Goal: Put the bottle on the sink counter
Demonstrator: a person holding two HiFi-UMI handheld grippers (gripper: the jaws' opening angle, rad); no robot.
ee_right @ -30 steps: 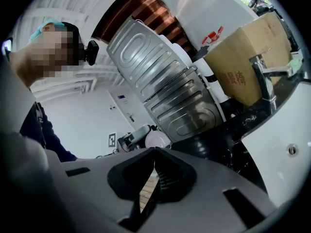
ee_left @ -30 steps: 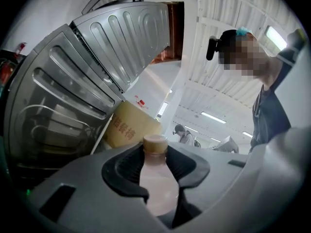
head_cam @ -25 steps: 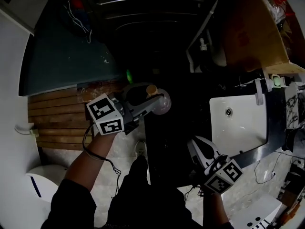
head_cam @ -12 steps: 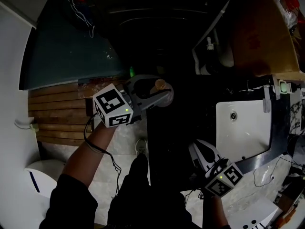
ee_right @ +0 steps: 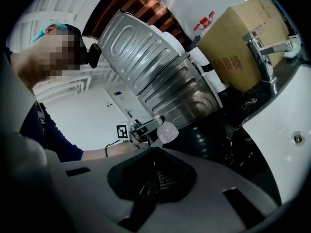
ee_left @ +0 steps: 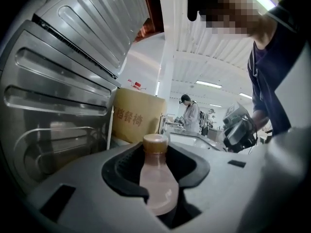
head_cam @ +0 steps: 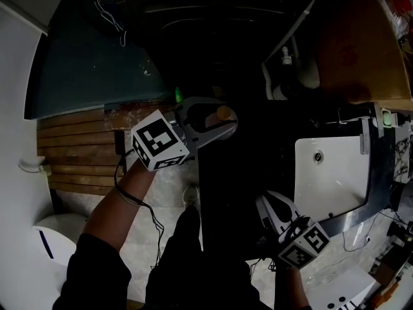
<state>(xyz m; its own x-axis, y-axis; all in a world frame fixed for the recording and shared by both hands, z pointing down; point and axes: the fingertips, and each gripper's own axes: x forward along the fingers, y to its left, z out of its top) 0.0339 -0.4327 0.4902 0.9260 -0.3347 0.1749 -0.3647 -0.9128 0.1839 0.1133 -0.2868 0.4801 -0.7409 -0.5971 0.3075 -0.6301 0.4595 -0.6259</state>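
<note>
Bottle (ee_left: 156,178), probably light, slippery plastic, sits clenched around its body in the left claw (head_cam: 216,123); right claw (head_cam: 266,203) closed, empty.

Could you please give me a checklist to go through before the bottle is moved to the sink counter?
1. Bottle clamped in the left hand-held gripper: ok.
2. Bottle's cap on: ok.
3. Bottle above the sink counter: not ok, it is left of it in the head view.
4. Right hand-held gripper empty, away from the bottle: ok.
5. Free spot on the counter: cannot tell, too dark.
</note>
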